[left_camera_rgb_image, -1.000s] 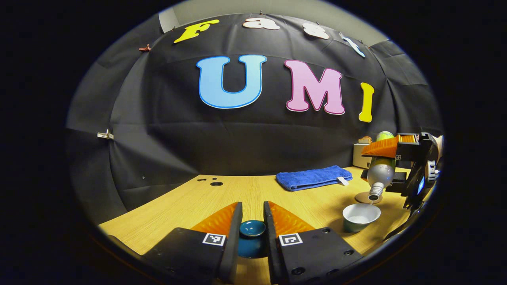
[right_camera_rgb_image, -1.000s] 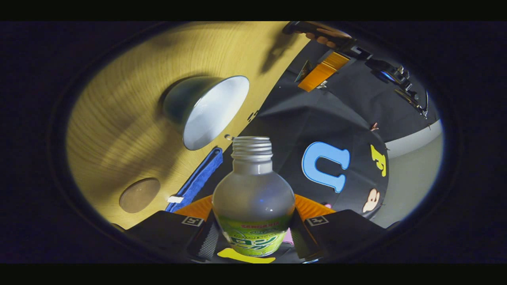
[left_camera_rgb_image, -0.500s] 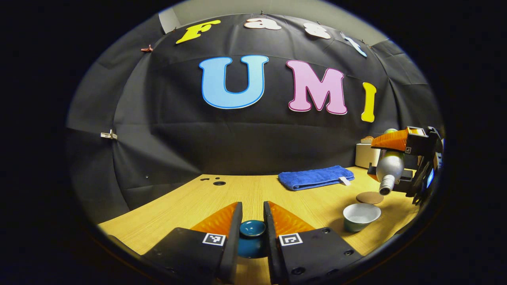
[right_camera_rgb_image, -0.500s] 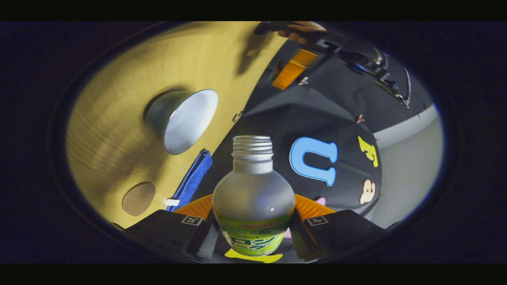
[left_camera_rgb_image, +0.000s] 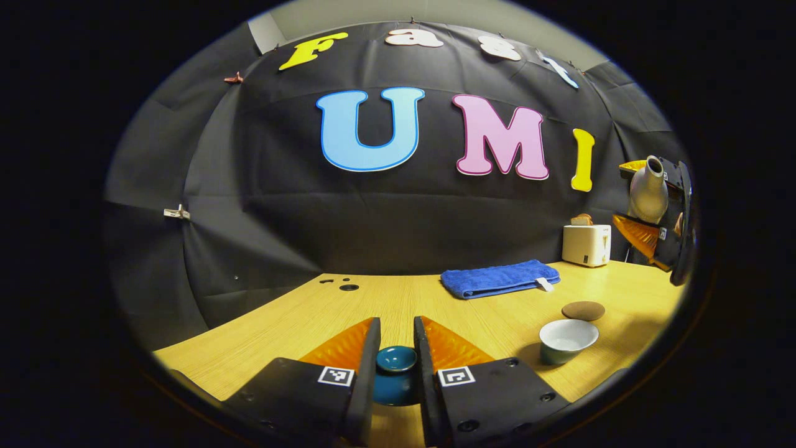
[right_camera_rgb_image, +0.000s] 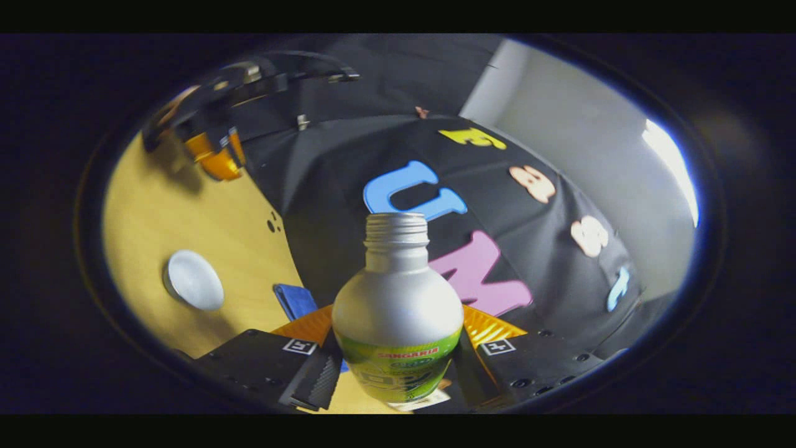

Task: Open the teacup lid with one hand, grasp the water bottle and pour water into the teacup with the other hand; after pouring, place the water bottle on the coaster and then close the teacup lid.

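Water bottle point(right_camera_rgb_image: 398, 311) swung back up since half a second ago: mouth then tipped down over teacup point(left_camera_rgb_image: 568, 340), now upright, raised at about 3 o'clock in left gripper view, well clear of table point(left_camera_rgb_image: 398, 305). Clamped at the body between both fingers of right gripper point(right_camera_rgb_image: 398, 367). Reads as pour finished; next due, by judgement, is setting bottle on coaster point(left_camera_rgb_image: 583, 310), just beyond the cup toward 1 o'clock. Teacup uncovered, unmoved. Lid point(left_camera_rgb_image: 395, 367) unmoved, pinched between fingers of left gripper point(left_camera_rgb_image: 397, 373), low at 6 o'clock, apparently resting on wood. Bottle: matte silver metal, bulbous shoulder, threaded neck, no cap, green label band. Cup: glazed, pale inside, dark teal outside. Lid: same teal glaze, dished knob. Coaster: flat brown disc. Blue towel point(left_camera_rgb_image: 497, 279) folded, terry pile, at 1 o'clock. Pads: ribbed orange.
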A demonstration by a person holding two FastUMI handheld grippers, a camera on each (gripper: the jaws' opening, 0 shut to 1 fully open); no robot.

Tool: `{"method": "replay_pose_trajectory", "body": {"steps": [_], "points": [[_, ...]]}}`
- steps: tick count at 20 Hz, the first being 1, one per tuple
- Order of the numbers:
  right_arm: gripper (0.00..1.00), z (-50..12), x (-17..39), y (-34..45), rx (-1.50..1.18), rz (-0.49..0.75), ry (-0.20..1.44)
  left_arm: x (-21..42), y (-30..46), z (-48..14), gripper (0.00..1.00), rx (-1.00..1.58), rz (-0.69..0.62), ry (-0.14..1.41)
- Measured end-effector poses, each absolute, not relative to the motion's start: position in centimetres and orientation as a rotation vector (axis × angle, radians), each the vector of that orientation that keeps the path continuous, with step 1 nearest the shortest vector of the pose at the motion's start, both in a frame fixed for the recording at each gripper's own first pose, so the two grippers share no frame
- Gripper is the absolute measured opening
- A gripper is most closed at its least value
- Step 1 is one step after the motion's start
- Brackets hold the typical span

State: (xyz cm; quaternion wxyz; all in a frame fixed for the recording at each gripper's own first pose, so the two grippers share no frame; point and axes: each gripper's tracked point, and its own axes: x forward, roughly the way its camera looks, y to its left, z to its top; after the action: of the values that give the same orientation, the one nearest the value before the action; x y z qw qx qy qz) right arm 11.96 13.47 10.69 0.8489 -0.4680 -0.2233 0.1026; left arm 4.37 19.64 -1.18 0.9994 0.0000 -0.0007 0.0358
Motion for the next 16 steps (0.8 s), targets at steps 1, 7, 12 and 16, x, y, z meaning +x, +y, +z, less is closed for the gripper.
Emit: {"method": "replay_pose_trajectory", "body": {"steps": [1, 7, 12, 16], "points": [[0.78, 10.5, 12.1, 13.4, -0.902, 0.232, -0.431, 4.4, 19.6, -1.2, 0.35, 0.000, 0.072, -0.001], [0.79, 10.4, 12.4, 12.9, -0.452, 0.324, -0.275, 4.2, 19.6, -1.3, 0.35, -0.001, 0.078, -0.002], [0.79, 9.7, 14.1, 12.4, -0.049, 0.392, -0.137, 4.0, 19.6, -1.3, 0.35, -0.001, 0.083, -0.002], [0.79, 8.9, 17.1, 10.4, 0.087, 0.357, -0.093, 3.6, 19.6, -1.3, 0.35, -0.002, 0.092, -0.004]]}}
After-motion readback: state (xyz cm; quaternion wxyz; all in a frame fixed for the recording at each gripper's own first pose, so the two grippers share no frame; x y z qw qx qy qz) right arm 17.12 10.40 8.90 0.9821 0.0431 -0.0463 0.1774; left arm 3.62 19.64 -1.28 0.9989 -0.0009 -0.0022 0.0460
